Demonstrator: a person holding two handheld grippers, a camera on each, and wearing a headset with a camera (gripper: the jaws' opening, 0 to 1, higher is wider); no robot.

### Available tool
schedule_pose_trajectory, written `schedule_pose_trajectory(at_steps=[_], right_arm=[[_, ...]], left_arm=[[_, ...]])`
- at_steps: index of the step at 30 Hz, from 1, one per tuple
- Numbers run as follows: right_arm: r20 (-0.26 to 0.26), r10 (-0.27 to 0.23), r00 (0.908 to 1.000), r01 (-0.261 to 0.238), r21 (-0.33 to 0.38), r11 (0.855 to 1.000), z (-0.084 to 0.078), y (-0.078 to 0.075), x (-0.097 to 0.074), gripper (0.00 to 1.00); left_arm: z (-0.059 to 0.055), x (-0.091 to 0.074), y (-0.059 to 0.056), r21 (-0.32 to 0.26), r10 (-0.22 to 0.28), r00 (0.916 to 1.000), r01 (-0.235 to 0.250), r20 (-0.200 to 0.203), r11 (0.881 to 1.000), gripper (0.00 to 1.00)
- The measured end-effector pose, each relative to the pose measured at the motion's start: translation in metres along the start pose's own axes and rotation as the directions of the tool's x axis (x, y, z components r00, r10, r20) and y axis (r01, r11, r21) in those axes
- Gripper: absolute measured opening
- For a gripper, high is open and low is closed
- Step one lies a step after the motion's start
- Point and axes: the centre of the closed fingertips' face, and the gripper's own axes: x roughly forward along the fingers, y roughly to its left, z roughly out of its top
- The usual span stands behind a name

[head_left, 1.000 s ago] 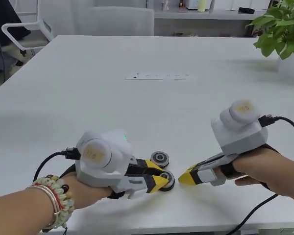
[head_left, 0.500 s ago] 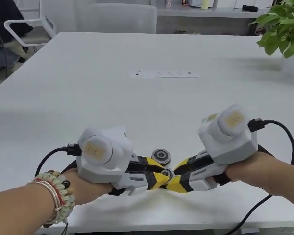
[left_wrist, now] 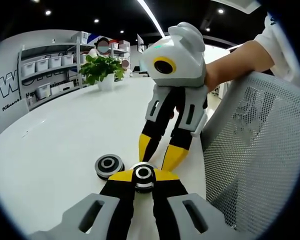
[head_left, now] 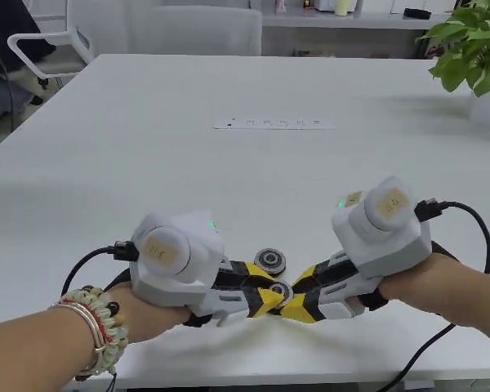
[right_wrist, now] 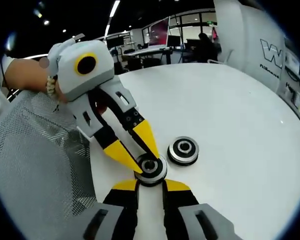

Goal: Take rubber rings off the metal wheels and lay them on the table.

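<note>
A person's two hands reach in from the near edge of a white table (head_left: 147, 147), each holding a white gripper with black and yellow jaws. Beaded bracelets (head_left: 90, 331) circle the left wrist, and a black cable (head_left: 474, 224) trails from the right-hand tool.

The left gripper (left_wrist: 142, 176) is clamped on a small metal wheel (left_wrist: 143, 175) lying flat near the table's front edge, one yellow tip against each side. The right gripper (right_wrist: 151, 186) meets it nose to nose from the other side. Its jaws stand a narrow gap apart with the tips at the wheel's rim; whether they pinch it cannot be told. In the head view the two sets of jaws cover most of this wheel.

Just beyond the jaw tips, close beside the held wheel but apart from it, a second wheel (head_left: 269, 260) lies flat with its black rubber ring (left_wrist: 99, 165) on it.

In both gripper views a grey mesh chair back (left_wrist: 255, 150) stands right behind the person.

Farther along the table lies a thin pale strip with small marks (head_left: 265, 124). At the far end stand a white chair (head_left: 196, 33) and, to the right, a leafy green plant (head_left: 469, 45). Wall shelves with bins (left_wrist: 45, 67) line the room behind it.
</note>
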Motion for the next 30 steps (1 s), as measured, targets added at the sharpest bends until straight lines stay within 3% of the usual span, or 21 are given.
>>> schedule_pose_trajectory(at_steps=[2,6,7,10,18,19,23,24,30], right_arm=[[-0.001,-0.004,1.0,0.004,-0.001,1.0,-0.002,-0.001,-0.003,0.02],[-0.001,-0.012,0.9999,0.012,0.016,1.0,-0.002,-0.002,-0.002,0.0],[-0.003,-0.011,0.9999,0.011,0.016,1.0,-0.002,-0.001,-0.002,0.02],[-0.001,0.01,1.0,-0.01,0.038,0.999,-0.002,0.004,0.0,0.21],[0.037,-0.005,0.9993,0.004,0.013,1.0,0.006,0.009,0.011,0.31],[0.031,-0.022,0.9993,0.023,-0.02,1.0,0.007,0.007,0.012,0.31],[0.059,-0.032,0.9978,0.032,-0.011,0.999,0.014,0.004,0.011,0.26],[0.04,-0.04,0.9984,0.041,-0.025,0.999,0.011,0.002,0.01,0.24],[0.033,-0.02,0.9993,0.022,-0.057,0.998,0.009,0.003,0.008,0.22]], left_arm=[[0.0,-0.001,0.002,-0.006,0.009,1.0,-0.01,-0.002,1.0,0.08],[0.0,-0.001,0.002,-0.009,0.011,0.9999,-0.011,-0.001,1.0,0.08],[0.0,-0.001,0.002,-0.009,0.012,0.9999,-0.012,-0.002,1.0,0.08],[-0.001,-0.001,0.002,-0.008,0.012,0.9999,-0.012,-0.002,1.0,0.08],[-0.001,0.0,0.002,-0.008,0.011,0.9999,-0.011,-0.001,1.0,0.08],[-0.001,0.0,0.003,-0.008,0.012,0.9999,-0.012,-0.001,1.0,0.08],[-0.001,-0.001,0.002,-0.006,0.01,0.9999,-0.01,-0.001,1.0,0.08],[-0.001,-0.001,0.002,-0.005,0.01,1.0,-0.01,-0.001,1.0,0.08],[-0.001,-0.001,0.001,-0.004,0.008,1.0,-0.008,-0.001,1.0,0.08]])
